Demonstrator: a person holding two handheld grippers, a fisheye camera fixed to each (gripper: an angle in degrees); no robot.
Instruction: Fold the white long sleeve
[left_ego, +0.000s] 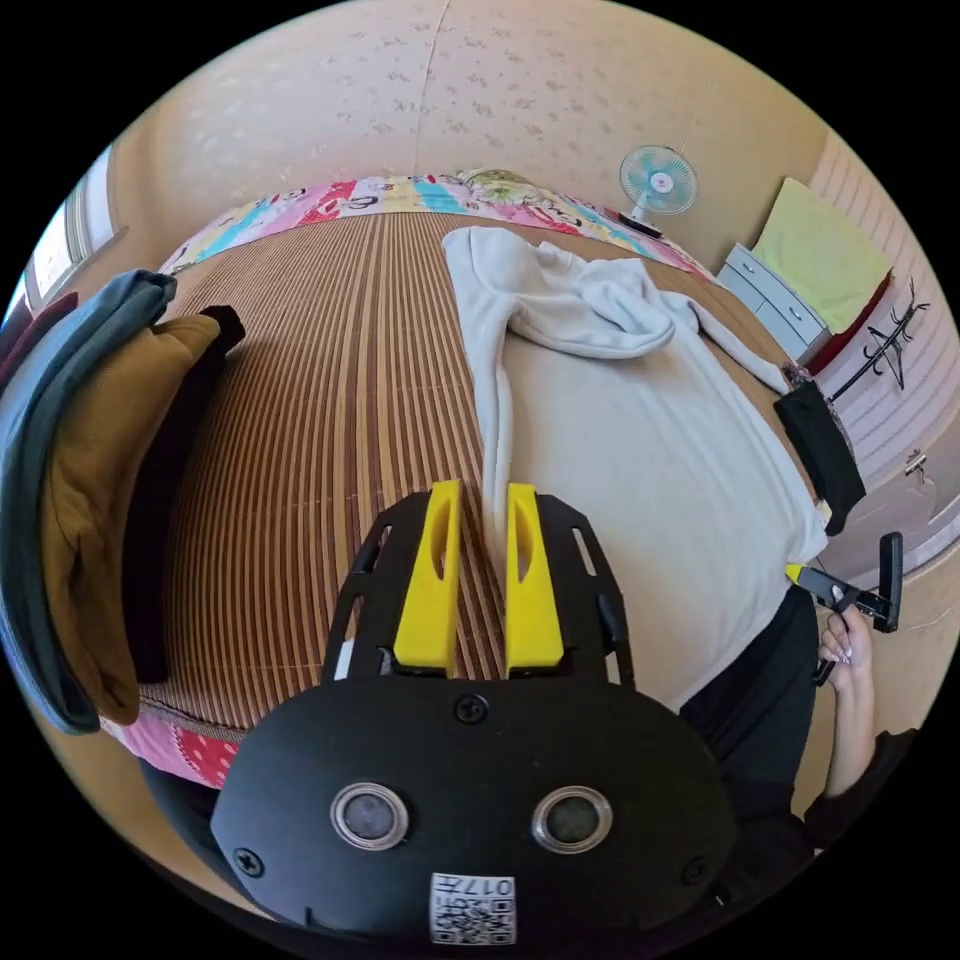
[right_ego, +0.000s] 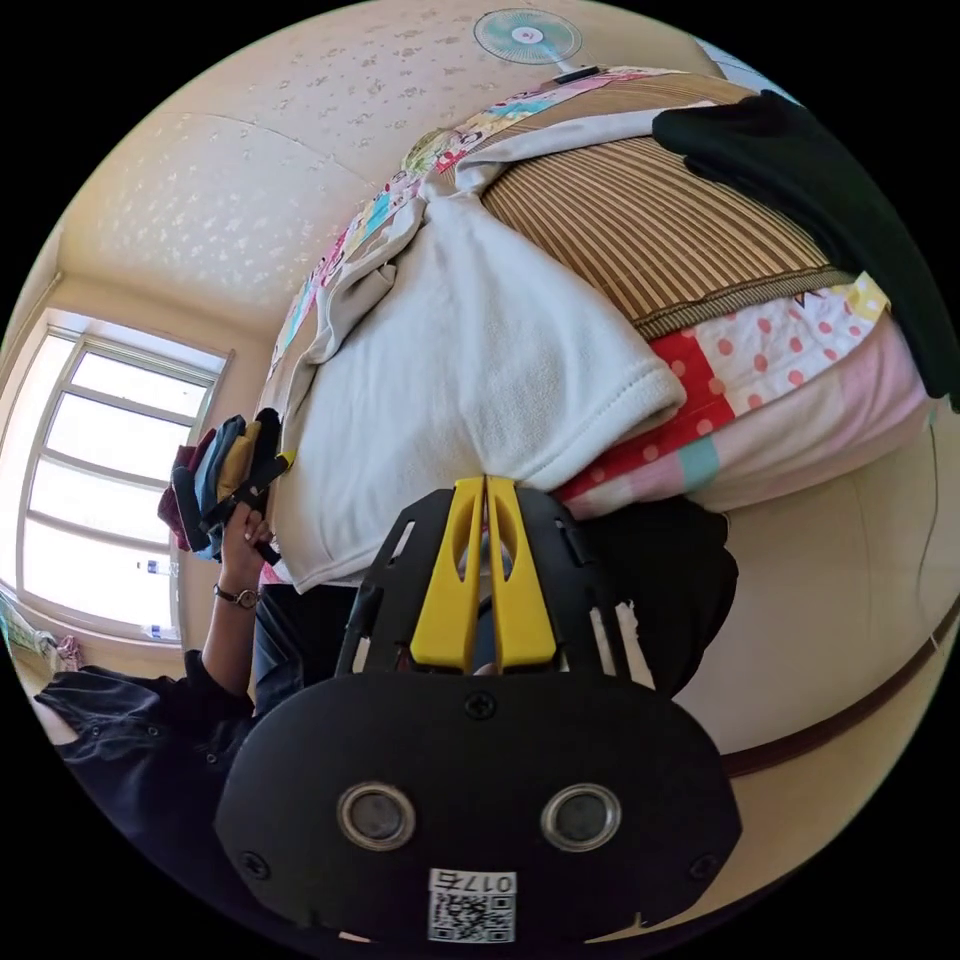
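The white long sleeve (left_ego: 640, 430) lies flat on the striped bed mat (left_ego: 330, 400), collar far from me, one sleeve folded down along its left edge. My left gripper (left_ego: 484, 505) holds that sleeve's end between its yellow jaws, which stand slightly apart around the cloth. A hand holds my right gripper (left_ego: 800, 575) at the hem corner by the bed's edge. In the right gripper view the hem (right_ego: 520, 440) hangs over the bed's edge and my right gripper (right_ego: 486, 487) is shut on it. The left gripper (right_ego: 280, 462) is at the other hem corner.
A stack of folded clothes (left_ego: 90, 480) in grey, mustard and black sits on the mat's left. A black garment (left_ego: 820, 440) lies at the bed's right edge. Past the bed stand a fan (left_ego: 658, 182) and drawers (left_ego: 775, 300). The person in dark clothes (right_ego: 150, 720) stands at the bed's near edge.
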